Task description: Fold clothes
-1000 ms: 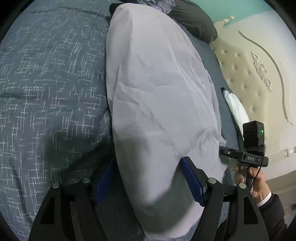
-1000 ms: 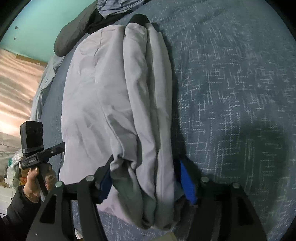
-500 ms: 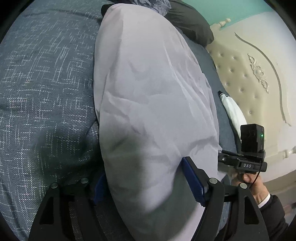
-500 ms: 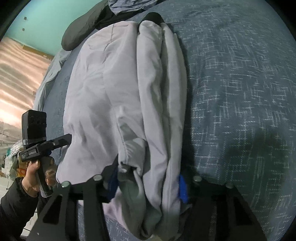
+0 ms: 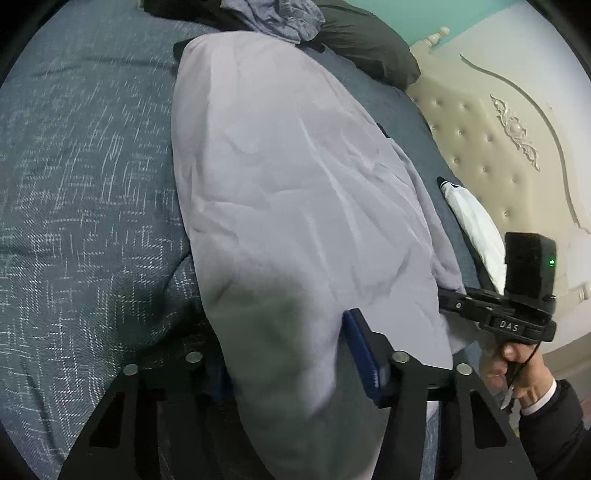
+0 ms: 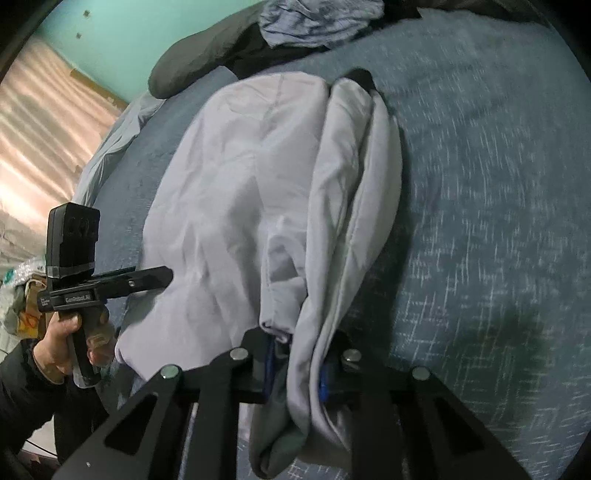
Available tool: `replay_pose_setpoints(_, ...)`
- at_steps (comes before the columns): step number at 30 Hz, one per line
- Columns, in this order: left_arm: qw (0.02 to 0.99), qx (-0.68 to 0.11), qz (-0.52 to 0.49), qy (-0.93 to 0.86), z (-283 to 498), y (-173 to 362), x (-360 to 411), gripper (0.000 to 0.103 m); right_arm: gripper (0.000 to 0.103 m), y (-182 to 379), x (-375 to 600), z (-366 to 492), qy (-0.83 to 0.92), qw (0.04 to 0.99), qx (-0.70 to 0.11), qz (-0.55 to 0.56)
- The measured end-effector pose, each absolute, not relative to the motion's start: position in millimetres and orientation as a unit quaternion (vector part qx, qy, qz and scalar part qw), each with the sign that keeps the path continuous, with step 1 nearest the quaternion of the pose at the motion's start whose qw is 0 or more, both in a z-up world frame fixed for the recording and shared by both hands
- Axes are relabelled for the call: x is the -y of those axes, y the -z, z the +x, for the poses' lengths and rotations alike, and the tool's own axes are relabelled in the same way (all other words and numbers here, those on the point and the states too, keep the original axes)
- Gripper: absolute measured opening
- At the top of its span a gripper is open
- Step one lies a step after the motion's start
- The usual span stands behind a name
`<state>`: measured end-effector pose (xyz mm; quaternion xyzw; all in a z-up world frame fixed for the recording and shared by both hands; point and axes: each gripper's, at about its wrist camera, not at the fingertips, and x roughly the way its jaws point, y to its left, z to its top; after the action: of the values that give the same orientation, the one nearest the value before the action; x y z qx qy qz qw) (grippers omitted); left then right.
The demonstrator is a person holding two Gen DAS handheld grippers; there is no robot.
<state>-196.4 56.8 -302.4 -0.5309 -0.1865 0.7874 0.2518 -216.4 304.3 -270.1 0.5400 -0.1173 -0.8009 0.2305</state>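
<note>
The left tongs are clamped on the near end of a pale lilac garment; the blue pad of one finger presses into the cloth at 5 o'clock, while the other pad is mostly hidden under the fabric. From there the garment runs as a long, smooth-topped bundle toward 12 o'clock across the bed, which has a blue cover flecked with white.

The right tongs are drawn narrow on the garment's opposite near corner, where several folded layers are stacked between the pads at 6 o'clock; the layered edges run toward 12 o'clock along the right side of the bundle.

In the left wrist view, the right hand grips the other tool's handle at 4 o'clock, beside a cream tufted headboard. In the right wrist view, the left hand grips its handle at 8 o'clock. At 12 o'clock beyond the garment lie a dark pillow and a crumpled blue-grey cloth; a white item lies at 3 o'clock by the headboard.
</note>
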Motion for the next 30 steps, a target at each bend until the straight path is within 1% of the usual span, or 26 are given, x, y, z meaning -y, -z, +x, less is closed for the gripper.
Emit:
replay_pose_setpoints(4,0.252,0.171,-0.522,-0.797,-196,288,-65,0.045,0.015,254,-306,-217,0.812,0.233,0.094,0.526)
replay_pose_setpoints(7,0.253,0.155,-0.513,-0.805,-197,276,-73,0.042,0.015,243,-312,-215,0.821,0.234,0.083,0.515)
replay_pose_setpoints(12,0.255,0.13,-0.5,-0.818,-199,255,-87,0.04,0.014,221,-324,-212,0.833,0.23,0.064,0.499)
replay_pose_setpoints(18,0.261,0.119,-0.488,-0.824,-206,234,-116,0.039,0.014,197,-337,-213,0.844,0.22,0.053,0.487)
replay_pose_setpoints(25,0.284,0.106,-0.478,-0.824,-207,211,-161,0.039,0.014,167,-381,-206,0.856,0.199,0.044,0.475)
replay_pose_setpoints(30,0.3,0.092,-0.469,-0.825,-214,188,-208,0.039,0.014,141,-417,-196,0.867,0.181,0.04,0.462)
